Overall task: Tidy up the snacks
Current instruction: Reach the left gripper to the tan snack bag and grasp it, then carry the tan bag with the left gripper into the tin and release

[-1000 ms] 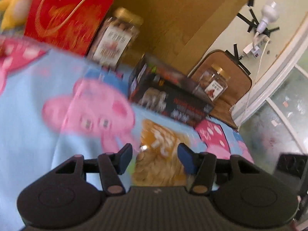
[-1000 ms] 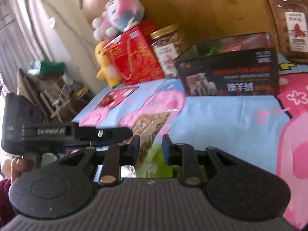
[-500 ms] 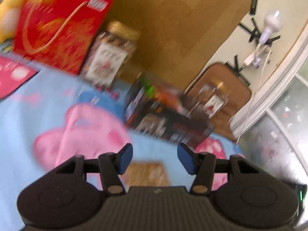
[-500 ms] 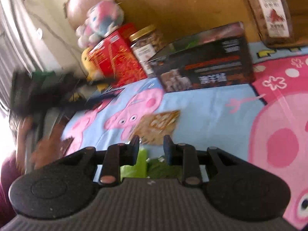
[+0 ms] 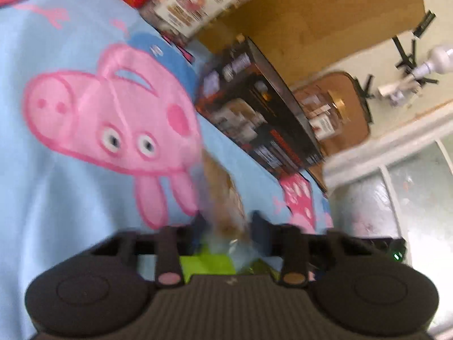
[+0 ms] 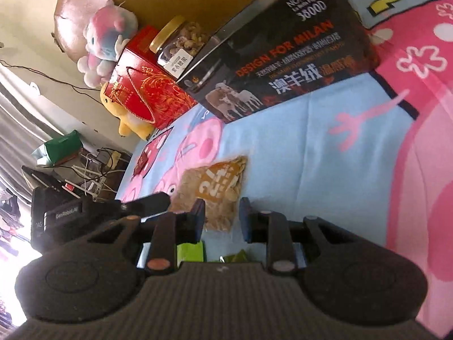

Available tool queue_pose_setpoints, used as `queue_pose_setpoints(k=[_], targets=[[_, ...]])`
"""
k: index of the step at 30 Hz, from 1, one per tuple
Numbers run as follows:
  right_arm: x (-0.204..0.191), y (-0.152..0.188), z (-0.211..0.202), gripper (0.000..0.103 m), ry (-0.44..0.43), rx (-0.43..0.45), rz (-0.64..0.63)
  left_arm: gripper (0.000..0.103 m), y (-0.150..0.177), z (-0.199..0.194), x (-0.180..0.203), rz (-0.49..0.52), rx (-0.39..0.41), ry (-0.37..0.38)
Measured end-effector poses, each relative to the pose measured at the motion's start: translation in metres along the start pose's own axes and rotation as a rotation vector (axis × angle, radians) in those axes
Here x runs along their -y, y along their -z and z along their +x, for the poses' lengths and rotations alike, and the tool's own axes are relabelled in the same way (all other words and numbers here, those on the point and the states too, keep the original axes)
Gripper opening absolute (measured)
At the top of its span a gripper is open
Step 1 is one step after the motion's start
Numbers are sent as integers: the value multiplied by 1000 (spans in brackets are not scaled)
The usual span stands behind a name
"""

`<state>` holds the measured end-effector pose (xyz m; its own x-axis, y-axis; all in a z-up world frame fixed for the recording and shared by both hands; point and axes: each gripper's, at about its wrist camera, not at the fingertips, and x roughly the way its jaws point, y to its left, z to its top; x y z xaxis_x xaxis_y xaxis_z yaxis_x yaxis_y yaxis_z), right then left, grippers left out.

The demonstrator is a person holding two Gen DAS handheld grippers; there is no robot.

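An orange snack packet [image 6: 215, 187] lies on the pink-and-blue cartoon blanket [image 6: 297, 155]. In the blurred left wrist view this packet [image 5: 223, 195] runs up between the pads of my left gripper [image 5: 226, 226], which is shut on its near end. In the right wrist view the left gripper [image 6: 158, 202] reaches the packet's left edge. My right gripper [image 6: 222, 218] hovers just short of the packet, open, with only blanket between its fingers. Green packets [image 6: 189, 250] peek out beneath it.
A black cardboard box [image 6: 283, 65] stands at the back of the blanket. Left of it are a gold-lidded nut jar [image 6: 181, 39], a red gift box [image 6: 147, 90] and plush toys [image 6: 107, 45]. A second jar [image 5: 325, 116] sits beyond the box. Clutter fills the floor at left.
My left gripper dropped, rolled and closed on the orange packet. The right gripper rolled too and came nearer to the packet, its gap unchanged.
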<state>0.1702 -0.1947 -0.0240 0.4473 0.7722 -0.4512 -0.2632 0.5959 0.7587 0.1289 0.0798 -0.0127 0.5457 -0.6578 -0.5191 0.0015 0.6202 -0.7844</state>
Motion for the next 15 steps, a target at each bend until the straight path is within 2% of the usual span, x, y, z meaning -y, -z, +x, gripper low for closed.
queue_pose_setpoints(k=[1, 4, 8, 11, 13, 14, 15], targets=[[-1, 0, 1, 30, -6, 0, -2, 13, 2, 3, -1, -15, -6, 25], [-3, 1, 2, 31, 7, 16, -7, 13, 3, 1, -1, -15, 14, 10], [1, 2, -3, 34, -13, 25, 12, 12, 0, -4, -13, -92, 24, 86], [10, 1, -10, 45, -74, 43, 86, 12, -2, -9, -12, -109, 31, 194], [15, -2, -10, 47, -107, 44, 137, 11, -2, -10, -4, -87, 32, 217], [16, -3, -9, 48, -134, 43, 164, 11, -2, -9, -1, -77, 25, 220], [17, -5, -8, 42, -174, 34, 188, 11, -1, -7, 2, -72, 18, 220]])
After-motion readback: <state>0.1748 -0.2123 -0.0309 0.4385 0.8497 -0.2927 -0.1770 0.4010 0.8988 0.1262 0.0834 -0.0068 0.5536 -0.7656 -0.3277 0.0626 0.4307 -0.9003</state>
